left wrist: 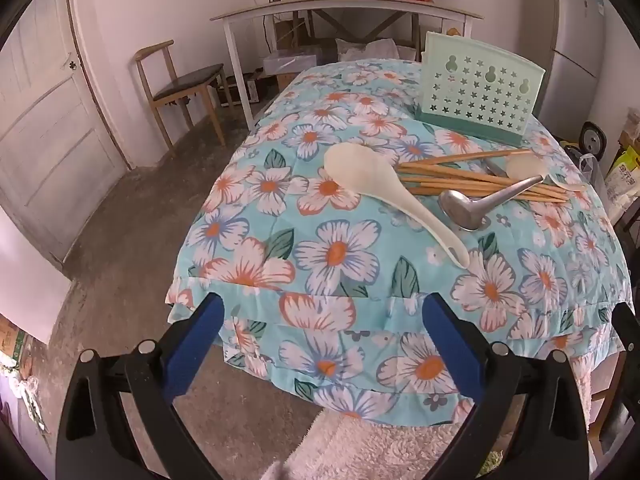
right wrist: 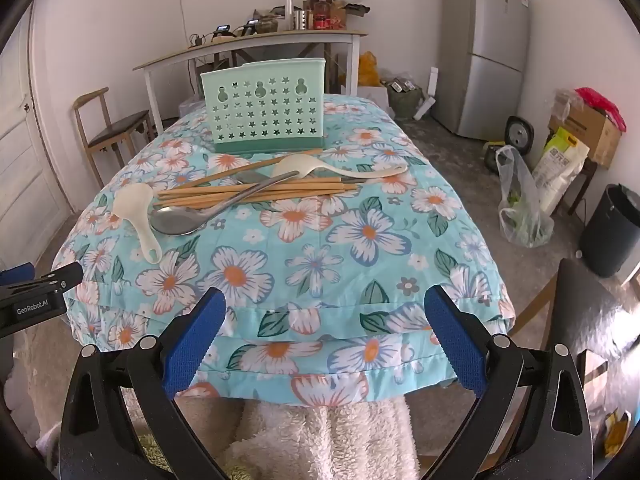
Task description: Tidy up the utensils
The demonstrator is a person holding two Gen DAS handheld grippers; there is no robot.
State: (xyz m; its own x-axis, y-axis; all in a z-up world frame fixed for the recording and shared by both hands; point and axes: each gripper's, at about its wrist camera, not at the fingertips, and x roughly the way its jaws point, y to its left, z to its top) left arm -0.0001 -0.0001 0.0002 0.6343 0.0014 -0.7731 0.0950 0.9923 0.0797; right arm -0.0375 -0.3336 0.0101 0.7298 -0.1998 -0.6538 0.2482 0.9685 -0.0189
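Both grippers hang back at the near edge of the tabletop, draped in a floral cloth. The left hand-held gripper is spread wide, nothing between its blue pads; the right hand-held gripper is spread just the same, equally bare. Out on the cloth the utensils lie in a heap: wooden chopsticks fanned flat, a metal ladle resting across them, a white rice paddle at the left, a white spoon at the far side. Beyond them stands the pale green utensil holder, upright, star-punched.
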